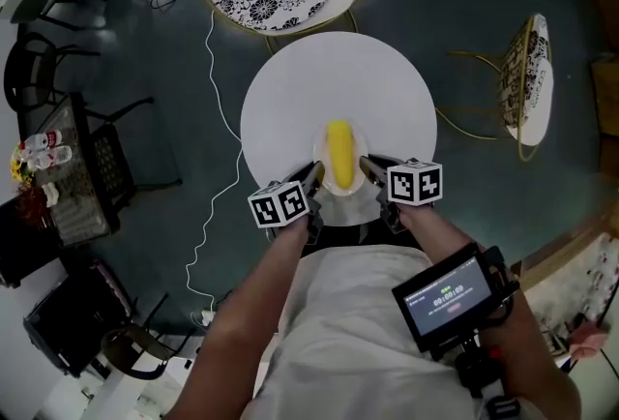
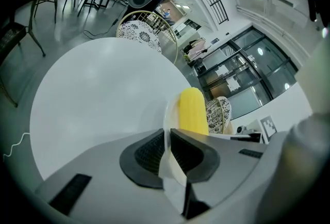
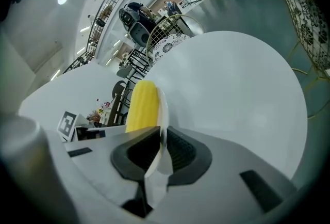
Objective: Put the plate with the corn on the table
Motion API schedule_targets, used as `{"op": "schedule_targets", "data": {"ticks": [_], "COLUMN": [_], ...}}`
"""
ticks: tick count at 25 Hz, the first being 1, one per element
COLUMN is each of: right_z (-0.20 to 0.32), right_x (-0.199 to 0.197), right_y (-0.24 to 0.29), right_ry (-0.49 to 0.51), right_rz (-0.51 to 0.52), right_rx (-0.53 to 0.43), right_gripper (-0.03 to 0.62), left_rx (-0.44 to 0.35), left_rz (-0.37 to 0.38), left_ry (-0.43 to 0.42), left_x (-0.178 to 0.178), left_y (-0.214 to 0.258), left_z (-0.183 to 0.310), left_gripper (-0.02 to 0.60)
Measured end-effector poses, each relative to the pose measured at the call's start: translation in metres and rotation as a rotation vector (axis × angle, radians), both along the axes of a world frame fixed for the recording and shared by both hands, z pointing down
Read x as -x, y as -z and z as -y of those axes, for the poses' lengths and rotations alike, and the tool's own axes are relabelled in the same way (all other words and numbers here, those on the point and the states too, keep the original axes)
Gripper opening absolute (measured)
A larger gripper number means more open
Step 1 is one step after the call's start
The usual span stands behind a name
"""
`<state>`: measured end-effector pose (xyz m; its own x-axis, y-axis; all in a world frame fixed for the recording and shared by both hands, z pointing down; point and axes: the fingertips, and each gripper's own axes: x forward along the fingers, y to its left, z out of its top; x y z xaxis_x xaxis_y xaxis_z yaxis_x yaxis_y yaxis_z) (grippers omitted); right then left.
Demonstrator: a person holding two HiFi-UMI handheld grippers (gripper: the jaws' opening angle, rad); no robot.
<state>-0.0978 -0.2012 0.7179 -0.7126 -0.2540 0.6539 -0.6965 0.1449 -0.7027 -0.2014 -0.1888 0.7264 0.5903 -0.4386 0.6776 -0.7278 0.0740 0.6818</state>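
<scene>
Floor cable: a white cable (image 1: 208, 118) trails over the dark floor left of the table, well apart from the work
Left gripper: the left gripper (image 1: 314, 174) has its jaws closed on the left rim of the plate; its own view shows the thin white edge pinched between the two ribbed pads
Table: the round white table (image 1: 290, 99) is bare apart from the plate, which sits over its near edge, close to the person
Plate: the small white plate (image 1: 324, 178) is level between the two grippers; whether it already touches the tabletop or hangs just above it cannot be told
Corn: one yellow corn cob (image 1: 339, 152) lies lengthwise in the middle of the plate, pointing away from the person
Right gripper: the right gripper (image 1: 368, 164) is likewise clamped on the right rim, with the plate edge caught between its pads and the cob just beyond them
Side chair: a gold-framed chair (image 1: 527, 79) with a patterned seat stands off to the right, clear of the table
Step in hand: judged as the set-down, with the plate already brought over the table
Next move: lower both sides evenly so the cob does not roll, make sure the plate rests flat, then spread both sets of jaws and draw them outward
</scene>
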Motion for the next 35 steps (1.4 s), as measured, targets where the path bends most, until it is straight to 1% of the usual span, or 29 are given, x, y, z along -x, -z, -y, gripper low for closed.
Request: {"op": "schedule_targets", "data": {"ticks": [5,8,13,16,21,27,35], "right_z": [0.015,0.027,0.052,0.056,0.072,0.082,0.079], "right_x": [-0.005,-0.002,-0.003,-0.006,-0.002,0.001,0.001], "right_y": [-0.01,-0.009,-0.02,-0.027,-0.029,-0.033,-0.033], "right_ry": [-0.011,-0.018,-0.009,-0.002,-0.001,0.022,0.044], "right_rz": [-0.033,-0.018,-0.039,-0.051,-0.052,-0.065,-0.087], "right_rx": [-0.011,-0.028,-0.049,-0.049,-0.066,-0.089,-0.106], "right_gripper": [0.037,0.037,0.037,0.037,0.037,0.037,0.038], "left_rx": [-0.014,-0.022,-0.038,-0.029,-0.03,-0.042,-0.042], "left_rz": [-0.004,-0.003,0.028,0.035,0.047,0.073,0.111], "left_ry": [0.001,0.0,-0.004,0.0,0.01,0.014,0.002], "left_x": [-0.001,-0.001,-0.001,-0.006,-0.004,-0.002,0.002], "left_y": [-0.006,-0.007,-0.011,-0.017,-0.02,-0.025,-0.025], "left_z": [0.017,0.028,0.054,0.058,0.073,0.083,0.079], "left_gripper": [0.038,0.038,0.038,0.038,0.038,0.038,0.038]}}
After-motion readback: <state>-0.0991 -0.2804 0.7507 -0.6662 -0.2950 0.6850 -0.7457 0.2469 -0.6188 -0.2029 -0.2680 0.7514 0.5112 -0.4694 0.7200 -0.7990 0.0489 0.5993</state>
